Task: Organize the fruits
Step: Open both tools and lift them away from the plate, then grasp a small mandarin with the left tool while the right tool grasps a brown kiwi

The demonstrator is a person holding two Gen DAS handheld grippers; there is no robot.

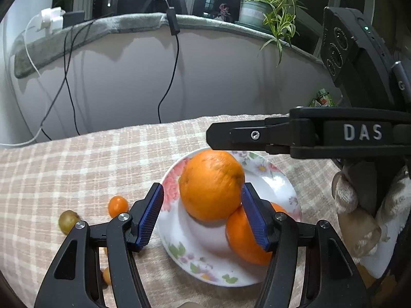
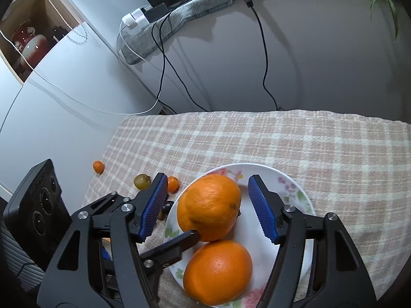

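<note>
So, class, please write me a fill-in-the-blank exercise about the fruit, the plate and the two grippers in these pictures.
1. The floral plate holds ____ large oranges.
2. The far orange sits between the fingers of the right gripper, whose jaws stand ____.
3. The small orange fruit and the greenish fruit lie on the ____ cloth, off the plate.
4. The near orange ____ the far orange.

Missing words: two; open; checked; touches
</note>
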